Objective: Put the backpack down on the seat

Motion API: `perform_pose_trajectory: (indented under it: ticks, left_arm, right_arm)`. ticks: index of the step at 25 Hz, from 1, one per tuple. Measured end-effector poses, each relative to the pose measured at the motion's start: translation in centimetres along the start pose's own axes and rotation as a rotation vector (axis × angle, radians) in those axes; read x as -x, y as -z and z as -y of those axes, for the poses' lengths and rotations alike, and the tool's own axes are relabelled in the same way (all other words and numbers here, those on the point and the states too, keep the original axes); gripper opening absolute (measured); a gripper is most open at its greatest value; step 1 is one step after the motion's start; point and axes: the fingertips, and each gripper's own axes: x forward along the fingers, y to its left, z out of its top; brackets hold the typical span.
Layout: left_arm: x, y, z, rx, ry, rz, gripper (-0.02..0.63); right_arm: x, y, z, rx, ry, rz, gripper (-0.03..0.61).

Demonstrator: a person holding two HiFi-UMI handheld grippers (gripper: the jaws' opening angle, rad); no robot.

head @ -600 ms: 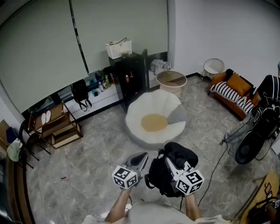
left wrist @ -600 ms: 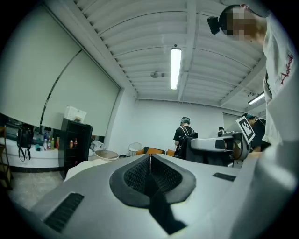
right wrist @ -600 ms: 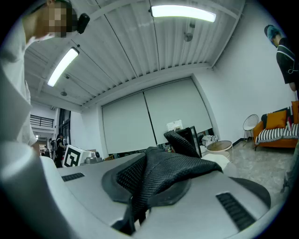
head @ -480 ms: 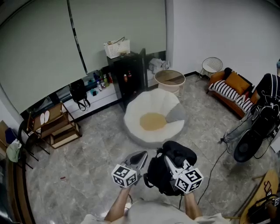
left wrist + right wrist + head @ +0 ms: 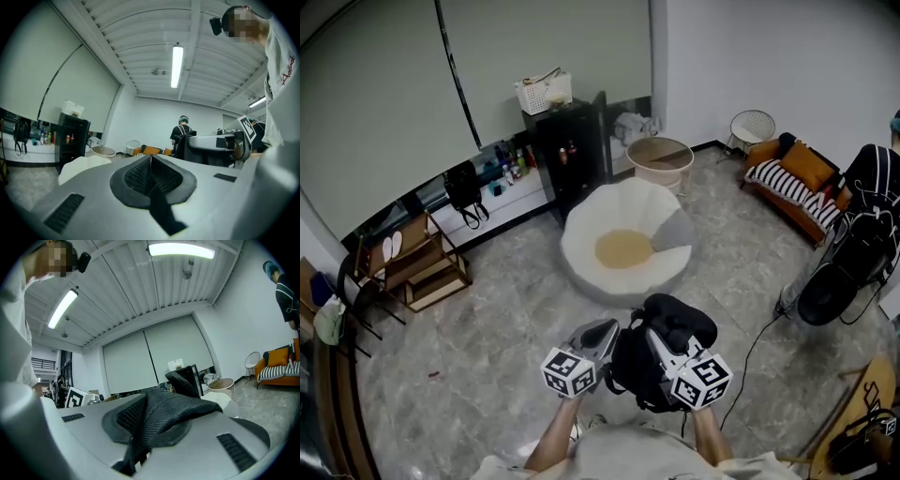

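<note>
A black backpack [image 5: 678, 321] hangs in front of me over the grey marble floor. My right gripper [image 5: 662, 345] is shut on the backpack's mesh strap [image 5: 174, 409], which is pinched between the pads and folds out over them. Beside it on the left, my left gripper [image 5: 602, 335] is shut with nothing in it, its ribbed pads [image 5: 139, 174] pressed together. The seat [image 5: 591, 225] is a white shell-shaped floor chair with a tan cushion [image 5: 622, 249], a short way ahead of both grippers. The seat's edge [image 5: 80, 164] also shows low on the left in the left gripper view.
Behind the seat stand a black cabinet [image 5: 565, 153] with a white basket [image 5: 544, 92] on top and a round side table [image 5: 660, 157]. An orange sofa [image 5: 794, 181], a fan [image 5: 827, 293] and a floor cable [image 5: 759, 339] are on the right. A wooden rack [image 5: 420, 267] is on the left.
The room has shifted slightly in the head view and the seat sits a little nearer. Both grippers and the backpack keep the same pose.
</note>
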Motion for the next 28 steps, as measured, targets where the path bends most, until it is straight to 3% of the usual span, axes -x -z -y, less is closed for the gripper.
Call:
perform_pose_trajectory:
  ticks: [10, 16, 21, 28]
  left_arm:
    - [-2.7, 2.9, 4.2, 0.016, -0.025, -0.013, 0.032]
    - [-5.4, 0.5, 3.0, 0.051, -0.061, -0.034, 0.032]
    - [-3.7, 3.9, 3.9, 0.039, -0.073, -0.034, 0.032]
    - [-6.3, 3.2, 1.6, 0.045, -0.064, -0.035, 0.032]
  right_arm:
    - [2.9, 0.7, 2.0, -0.006, -0.065, -0.003, 0.046]
    - [1.2, -1.5, 4.9, -0.036, -0.072, -0.031, 0.046]
    - [2.8, 1.4, 4.9, -0.04, -0.06, -0.027, 0.046]
    - [0.6, 0.8, 7.2, -0.042, -0.05, -0.023, 0.046]
